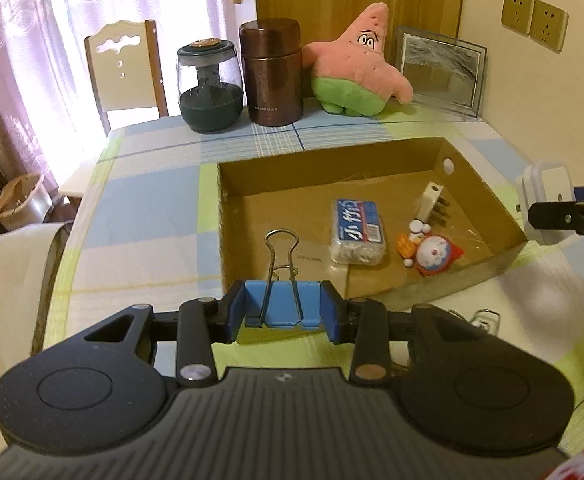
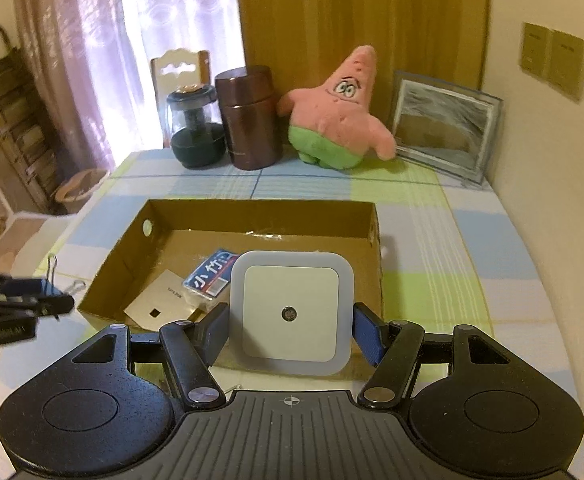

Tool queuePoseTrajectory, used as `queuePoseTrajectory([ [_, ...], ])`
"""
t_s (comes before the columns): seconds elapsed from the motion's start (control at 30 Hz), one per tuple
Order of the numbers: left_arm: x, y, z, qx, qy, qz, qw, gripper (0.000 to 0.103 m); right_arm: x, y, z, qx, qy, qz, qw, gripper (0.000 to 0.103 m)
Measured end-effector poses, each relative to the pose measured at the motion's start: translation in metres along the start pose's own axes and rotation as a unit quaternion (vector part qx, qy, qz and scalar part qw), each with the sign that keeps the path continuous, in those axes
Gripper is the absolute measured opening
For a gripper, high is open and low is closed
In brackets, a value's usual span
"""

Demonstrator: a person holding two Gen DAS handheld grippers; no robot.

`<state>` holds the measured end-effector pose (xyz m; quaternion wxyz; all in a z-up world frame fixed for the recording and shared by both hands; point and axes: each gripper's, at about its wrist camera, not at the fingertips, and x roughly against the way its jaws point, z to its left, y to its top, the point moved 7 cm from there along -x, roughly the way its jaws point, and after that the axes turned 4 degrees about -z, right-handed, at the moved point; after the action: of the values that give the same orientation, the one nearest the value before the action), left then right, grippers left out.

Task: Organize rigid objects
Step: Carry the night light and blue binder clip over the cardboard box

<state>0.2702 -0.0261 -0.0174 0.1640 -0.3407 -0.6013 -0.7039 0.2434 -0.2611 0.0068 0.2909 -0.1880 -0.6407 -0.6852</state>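
Note:
My left gripper (image 1: 283, 312) is shut on a blue binder clip (image 1: 281, 304) with its wire handles upright, held just short of the near wall of a brown cardboard box (image 1: 227, 196). My right gripper (image 2: 290, 330) is shut on a white square night light (image 2: 290, 312) above the box's near edge (image 2: 376, 272); it also shows at the right edge of the left wrist view (image 1: 544, 200). In the box lie a blue-and-white packet (image 1: 358, 232), a white plug adapter (image 1: 430, 200) and a Doraemon charm (image 1: 432, 254). A white TP-Link card (image 2: 159, 302) lies on the box floor.
At the table's back stand a dark glass jar (image 1: 207, 84), a brown canister (image 1: 271, 72), a Patrick plush (image 1: 356, 68) and a framed picture (image 1: 440, 70). Loose wire clips (image 1: 480, 316) lie on the checked tablecloth by the box. A chair (image 1: 125, 68) stands behind the table.

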Motion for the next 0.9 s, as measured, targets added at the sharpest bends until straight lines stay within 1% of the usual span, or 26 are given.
queuePoseTrajectory([
  [0.07, -0.006, 0.008, 0.004, -0.011, -0.005, 0.000, 0.9999, 0.034, -0.009, 0.005, -0.001, 0.013, 0.011, 0.005, 1.000, 0.062],
  [0.1, -0.010, 0.011, 0.006, -0.015, -0.012, 0.000, 0.9998, 0.034, -0.014, 0.007, 0.000, 0.024, 0.023, 0.006, 0.999, 0.062],
  [0.23, -0.024, 0.028, 0.010, -0.048, -0.039, -0.001, 0.9981, 0.034, -0.032, 0.021, 0.005, 0.080, 0.051, 0.010, 0.995, 0.062],
  [0.37, -0.038, 0.048, 0.006, -0.111, -0.053, -0.005, 0.9924, 0.034, -0.048, 0.036, 0.007, 0.124, 0.084, 0.010, 0.989, 0.062],
  [0.43, -0.047, 0.056, 0.006, -0.129, -0.058, -0.003, 0.9900, 0.034, -0.057, 0.043, 0.007, 0.140, 0.099, 0.012, 0.985, 0.062],
  [0.47, -0.051, 0.060, 0.005, -0.138, -0.067, -0.004, 0.9882, 0.034, -0.061, 0.045, 0.008, 0.150, 0.106, 0.012, 0.983, 0.062],
  [0.57, -0.069, 0.068, 0.001, -0.166, -0.082, -0.001, 0.9828, 0.034, -0.078, 0.053, 0.009, 0.181, 0.113, 0.018, 0.977, 0.062],
  [0.67, -0.089, 0.072, -0.001, -0.191, -0.088, 0.006, 0.9776, 0.034, -0.097, 0.058, 0.012, 0.212, 0.118, 0.028, 0.970, 0.062],
  [0.83, -0.123, 0.073, 0.002, -0.211, -0.087, 0.022, 0.9734, 0.034, -0.128, 0.058, 0.016, 0.245, 0.120, 0.046, 0.961, 0.062],
  [0.9, -0.135, 0.072, 0.004, -0.215, -0.092, 0.028, 0.9719, 0.034, -0.143, 0.056, 0.016, 0.254, 0.121, 0.057, 0.958, 0.062],
])
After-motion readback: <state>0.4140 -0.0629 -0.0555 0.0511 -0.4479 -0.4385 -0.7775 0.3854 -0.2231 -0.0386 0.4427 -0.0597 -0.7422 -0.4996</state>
